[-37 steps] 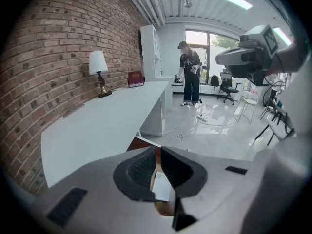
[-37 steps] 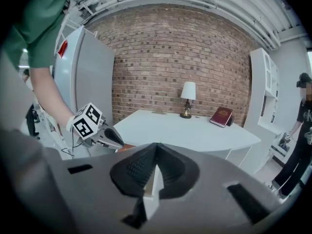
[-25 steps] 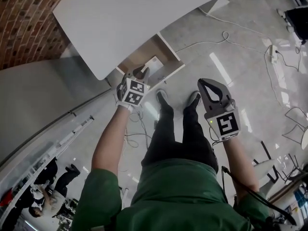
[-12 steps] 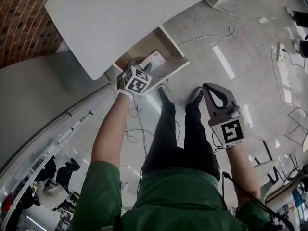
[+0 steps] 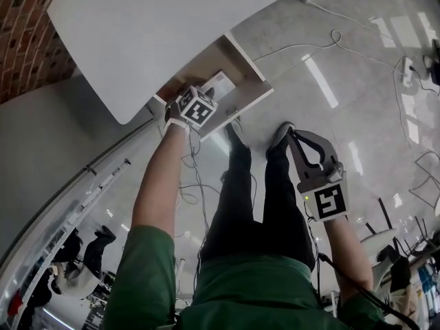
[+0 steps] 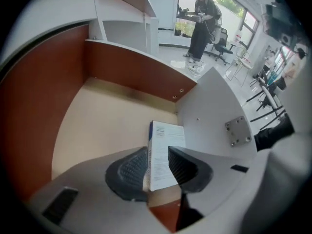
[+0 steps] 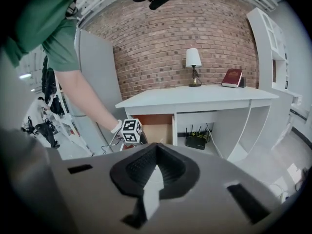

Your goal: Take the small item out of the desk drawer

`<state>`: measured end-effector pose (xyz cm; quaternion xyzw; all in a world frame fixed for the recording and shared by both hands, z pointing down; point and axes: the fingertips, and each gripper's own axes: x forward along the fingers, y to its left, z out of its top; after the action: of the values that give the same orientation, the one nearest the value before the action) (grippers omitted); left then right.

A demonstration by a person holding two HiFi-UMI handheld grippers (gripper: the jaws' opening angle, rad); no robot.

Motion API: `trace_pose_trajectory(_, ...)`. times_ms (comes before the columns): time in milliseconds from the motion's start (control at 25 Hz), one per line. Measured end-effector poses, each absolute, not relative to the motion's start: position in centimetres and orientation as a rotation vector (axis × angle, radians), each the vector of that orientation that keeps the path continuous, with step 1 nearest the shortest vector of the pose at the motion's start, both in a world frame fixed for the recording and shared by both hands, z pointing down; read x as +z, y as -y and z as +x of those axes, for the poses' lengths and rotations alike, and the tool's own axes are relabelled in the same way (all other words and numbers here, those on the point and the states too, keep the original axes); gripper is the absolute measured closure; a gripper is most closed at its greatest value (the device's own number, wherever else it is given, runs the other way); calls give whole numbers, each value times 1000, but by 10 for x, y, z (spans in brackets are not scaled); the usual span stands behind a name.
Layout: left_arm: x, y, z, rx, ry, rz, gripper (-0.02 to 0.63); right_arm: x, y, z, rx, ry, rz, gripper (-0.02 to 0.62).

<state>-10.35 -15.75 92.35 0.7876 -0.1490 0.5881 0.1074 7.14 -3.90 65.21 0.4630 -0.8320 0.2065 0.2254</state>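
Observation:
The desk drawer (image 5: 242,106) stands pulled out from under the white desk; its pale floor (image 6: 107,126) fills the left gripper view. A small white box with a blue edge (image 6: 168,133) stands on edge against the drawer's right wall and shows beside the marker cube (image 5: 220,83). My left gripper (image 6: 158,150) points down into the drawer (image 7: 156,126). Its jaws have just been opening and straddle the box's near end without squeezing it. My right gripper (image 5: 293,133) hangs over the floor beside the person's legs, its jaws (image 7: 155,147) shut on nothing.
The white desk top (image 5: 158,26) overhangs the drawer, with a brick wall (image 5: 27,40) behind. A lamp (image 7: 193,62) and a red book (image 7: 231,77) stand on the desk. Black devices (image 7: 197,140) sit under it. Cables (image 5: 323,47) trail across the floor.
My left gripper has gone down from above the drawer's front into the drawer, next to the white box. My right gripper has sunk lower beside the legs.

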Motion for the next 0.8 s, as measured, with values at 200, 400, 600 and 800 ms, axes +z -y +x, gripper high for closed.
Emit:
trace_pose_trajectory(200, 931, 168, -91, 1723, 442, 2339, 483, 664, 37, 67, 609, 2293, 1254, 592)
trace_pose_trajectory(400, 940, 176, -76, 1727, 404, 2347, 484, 673, 35, 64, 645, 2291, 1249, 592)
trace_pose_trajectory(600, 952, 174, -70, 1759, 338, 2334, 485, 680, 34, 64, 671, 2288, 1246, 592)
trace_pose_trajectory(800, 958, 171, -69, 1764, 312, 2318, 495, 683, 31, 59, 674, 2298, 1227, 592)
